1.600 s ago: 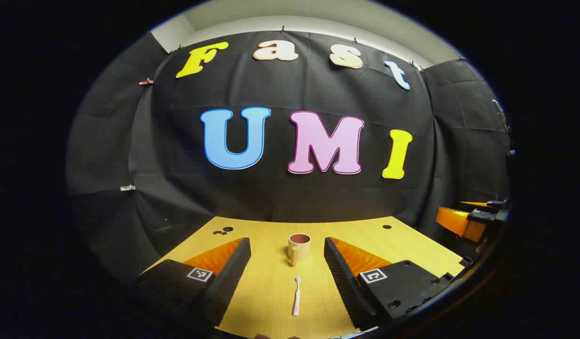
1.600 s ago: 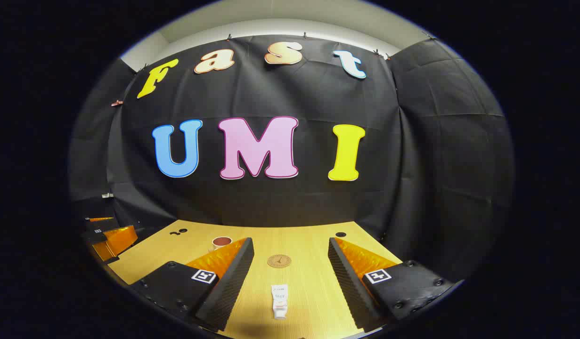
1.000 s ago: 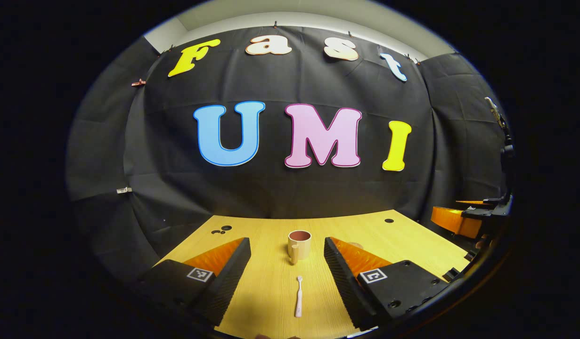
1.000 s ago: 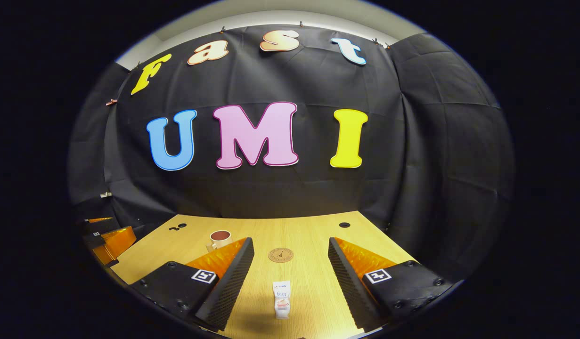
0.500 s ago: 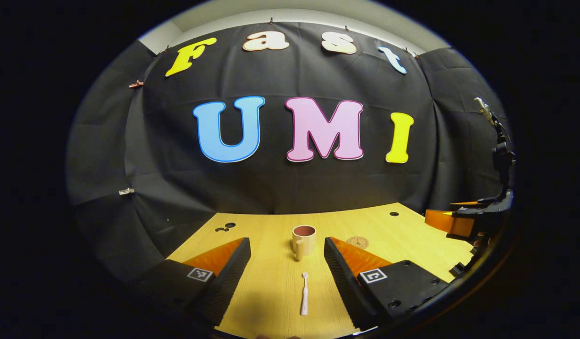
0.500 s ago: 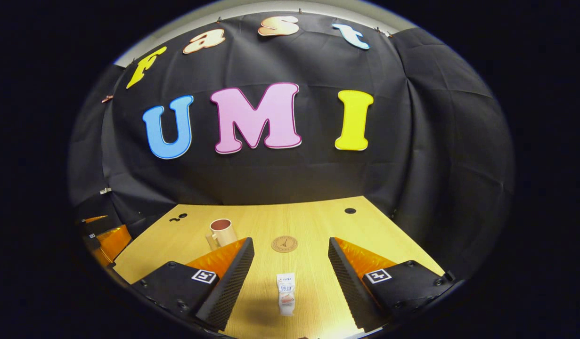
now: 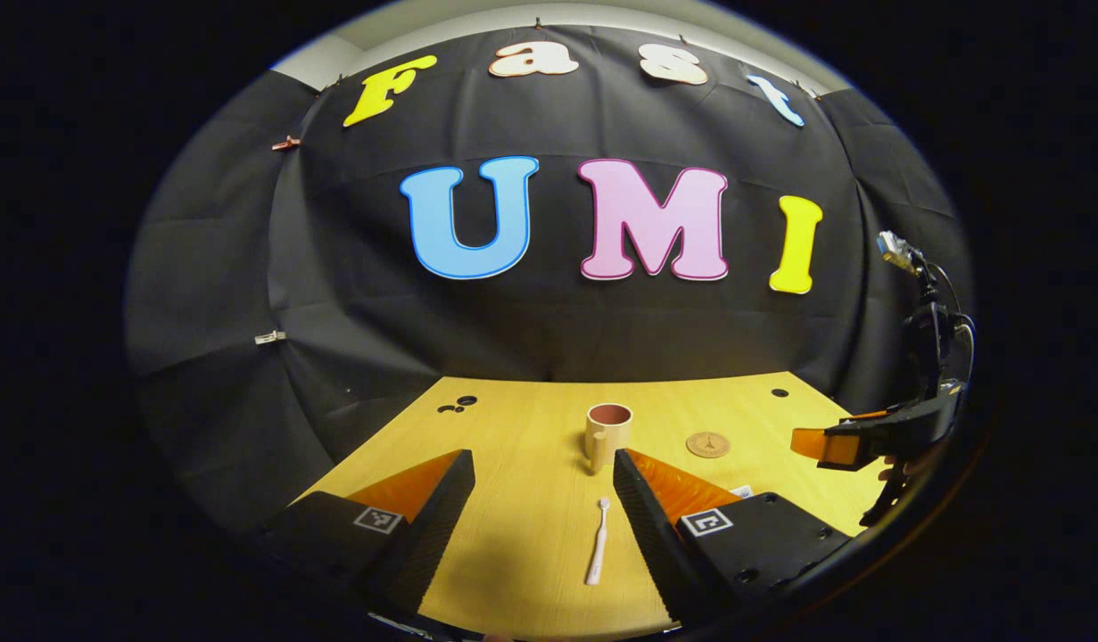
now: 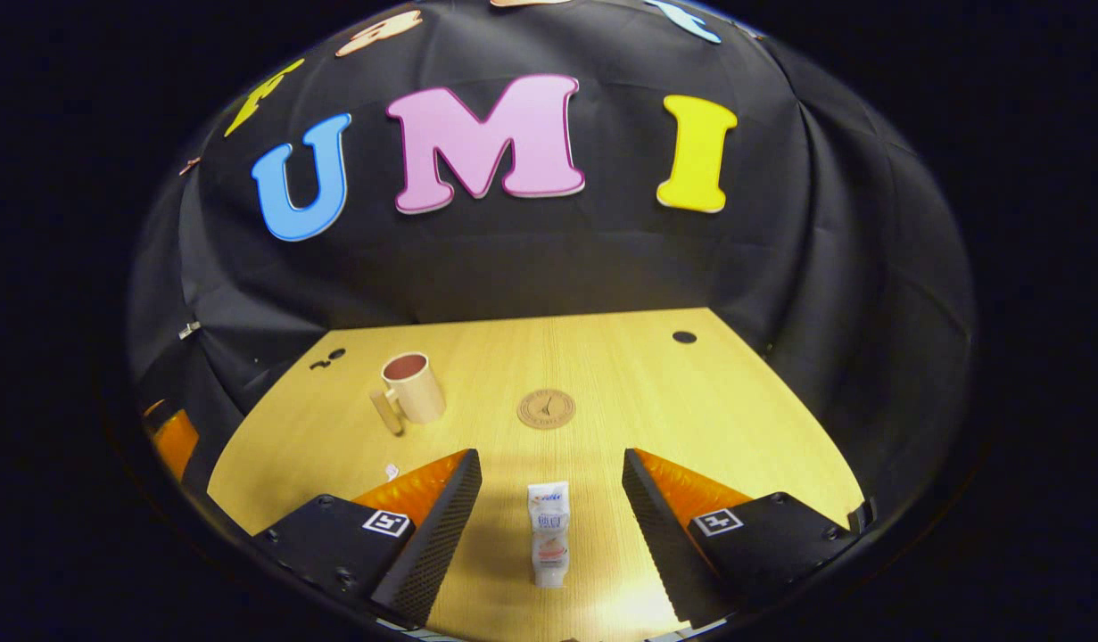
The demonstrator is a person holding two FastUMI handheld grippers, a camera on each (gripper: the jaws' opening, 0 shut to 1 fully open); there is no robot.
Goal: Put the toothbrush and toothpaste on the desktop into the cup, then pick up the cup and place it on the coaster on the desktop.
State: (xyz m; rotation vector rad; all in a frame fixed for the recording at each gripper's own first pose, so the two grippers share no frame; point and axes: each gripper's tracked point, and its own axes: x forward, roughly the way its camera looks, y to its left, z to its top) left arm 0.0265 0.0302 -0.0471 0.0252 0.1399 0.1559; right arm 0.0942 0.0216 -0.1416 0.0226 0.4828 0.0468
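In the left gripper view, the left tool is hovering over the wooden worktop with its two fingers standing wide apart and nothing between them but the toothbrush, which is lying flat on the wood close to the right-hand finger, its head pointing toward the cup. The cup is standing upright farther back, handle facing the camera, and the round coaster is lying just to its right, apart from it. At the far right edge the other tool is showing, held above the worktop's side. In the right gripper view, the cup is sitting at the left with the coaster to its right, well apart. The right tool is hanging low with its fingers spread open, and the toothpaste tube is lying lengthwise between them, touching neither finger.
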